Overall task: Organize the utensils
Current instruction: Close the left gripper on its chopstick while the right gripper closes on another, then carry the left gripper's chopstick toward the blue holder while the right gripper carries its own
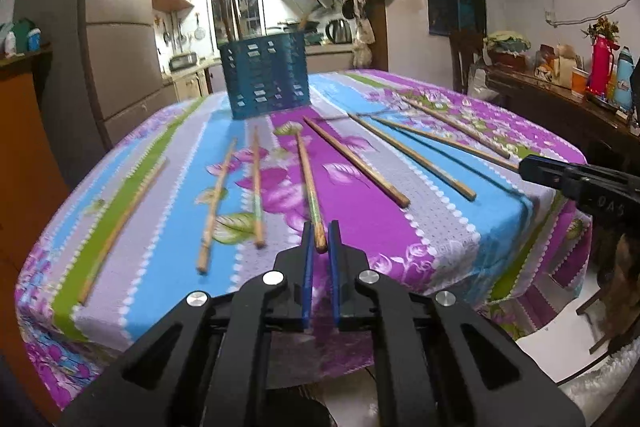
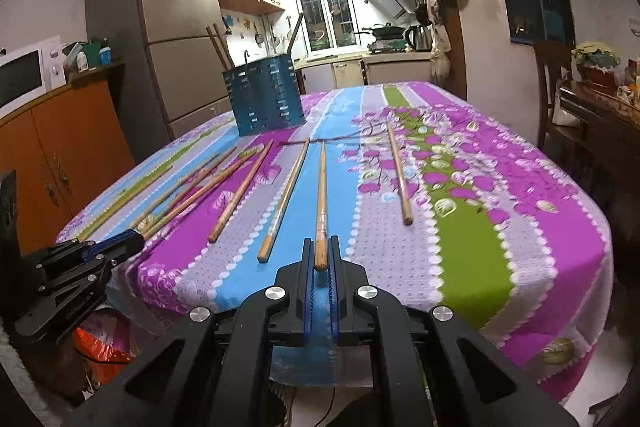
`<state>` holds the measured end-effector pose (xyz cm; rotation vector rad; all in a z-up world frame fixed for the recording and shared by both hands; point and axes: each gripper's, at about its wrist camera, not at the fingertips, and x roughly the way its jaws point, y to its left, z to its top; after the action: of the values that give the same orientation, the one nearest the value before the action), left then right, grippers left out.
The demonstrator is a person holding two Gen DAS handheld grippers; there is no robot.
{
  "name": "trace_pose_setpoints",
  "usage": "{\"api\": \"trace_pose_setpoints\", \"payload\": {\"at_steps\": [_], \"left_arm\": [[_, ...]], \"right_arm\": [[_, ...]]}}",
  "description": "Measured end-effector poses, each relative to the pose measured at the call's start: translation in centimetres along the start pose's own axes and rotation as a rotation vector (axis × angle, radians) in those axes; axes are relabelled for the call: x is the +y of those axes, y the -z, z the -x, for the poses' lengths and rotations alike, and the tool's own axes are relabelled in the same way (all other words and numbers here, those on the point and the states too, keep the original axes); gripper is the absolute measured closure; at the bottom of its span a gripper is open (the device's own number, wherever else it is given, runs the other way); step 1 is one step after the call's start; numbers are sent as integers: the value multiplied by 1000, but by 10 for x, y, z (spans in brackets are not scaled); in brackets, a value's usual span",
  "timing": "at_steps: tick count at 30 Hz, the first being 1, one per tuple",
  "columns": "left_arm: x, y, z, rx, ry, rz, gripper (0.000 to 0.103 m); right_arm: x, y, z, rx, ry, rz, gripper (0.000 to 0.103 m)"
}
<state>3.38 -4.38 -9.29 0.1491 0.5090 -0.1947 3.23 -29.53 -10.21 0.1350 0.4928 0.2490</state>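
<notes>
Your left gripper (image 1: 319, 237) is clamped on a chopstick's (image 1: 310, 187) near end, bottom centre; your right gripper (image 2: 320, 255) pinches another chopstick (image 2: 321, 203) likewise. Lift both level so the far tips clear the tablecloth (image 2: 460, 267), then carry them to the blue holder (image 2: 267, 95), upper centre. The left grip looks shallow, possibly.

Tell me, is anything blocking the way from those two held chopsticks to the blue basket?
Nothing visible. The left gripper and right gripper each pinch a chopstick's near end; only tablecloth and flat-lying chopsticks lie before the basket.
</notes>
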Motion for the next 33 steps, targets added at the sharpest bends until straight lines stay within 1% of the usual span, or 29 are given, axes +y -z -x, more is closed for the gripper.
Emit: {"api": "trace_pose_setpoints", "payload": {"at_steps": [5,7,9,12,14,16,20,25,29,33], "left_arm": [[12,-7,19,-35,-19,-1,98],[14,-13,28,-64,-27,-12,98],[16,-22,41,-111,-33,-31,98],[18,-35,55,-161,-21,-40,98],[21,-47,62,-181,-2,-28,98],[23,-57,67,-198,9,-19,98],[29,-88,81,-238,44,0,98],[34,-120,86,-244,80,3,98],[38,-142,80,-210,135,16,98],[44,-155,71,-174,178,48,98]], "right_arm": [[5,-18,23,-55,27,67,95],[4,-29,35,-89,35,83,95],[6,-39,43,-117,37,105,95],[12,-54,52,-162,40,154,95],[15,-66,56,-189,42,185,95],[15,-79,59,-206,35,199,95],[11,-106,63,-223,12,209,95],[10,-133,63,-223,-12,217,95],[10,-145,60,-205,-34,219,95],[10,-153,60,-194,-54,212,95]]}}
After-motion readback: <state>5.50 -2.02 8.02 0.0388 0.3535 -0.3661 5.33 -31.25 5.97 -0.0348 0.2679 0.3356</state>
